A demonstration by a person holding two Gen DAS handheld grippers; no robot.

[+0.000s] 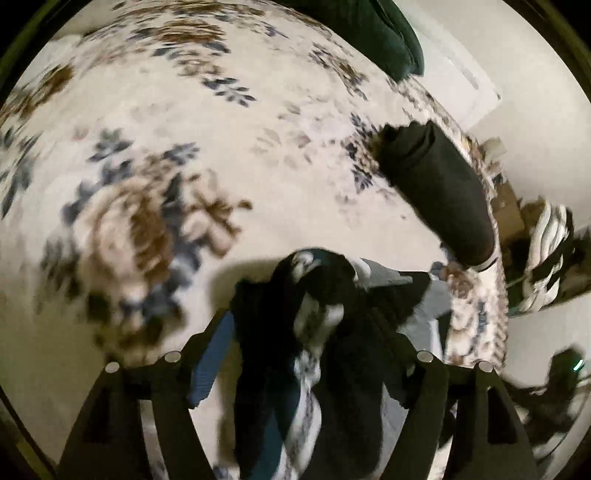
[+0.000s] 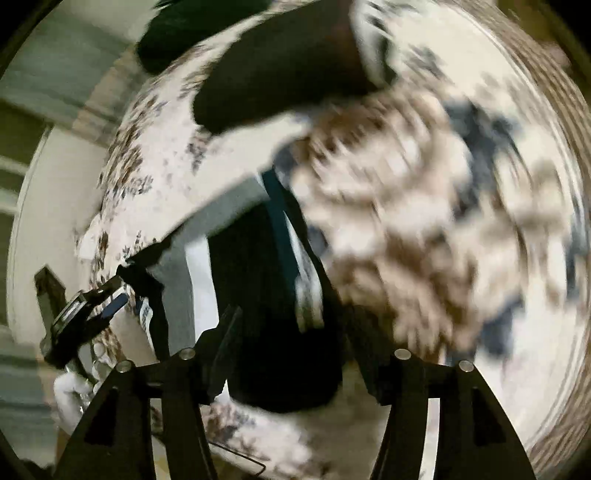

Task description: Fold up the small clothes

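Note:
A small dark garment (image 1: 314, 314) with white and teal patches hangs bunched between the fingers of my left gripper (image 1: 306, 332), above a floral bedspread (image 1: 155, 122). The left gripper looks shut on it. In the right wrist view the same dark garment (image 2: 266, 302) with a teal stripe fills the gap of my right gripper (image 2: 291, 332), which seems closed on it. A folded black garment (image 1: 439, 192) lies on the bedspread to the right; it also shows in the right wrist view (image 2: 280, 70). Both views are motion-blurred.
The bedspread's edge (image 1: 491, 229) runs down the right side. Beyond it lies striped clutter (image 1: 550, 254) on a pale floor. A dark green cushion (image 1: 373, 33) sits at the far end. The other gripper (image 2: 85, 306) shows at left in the right wrist view.

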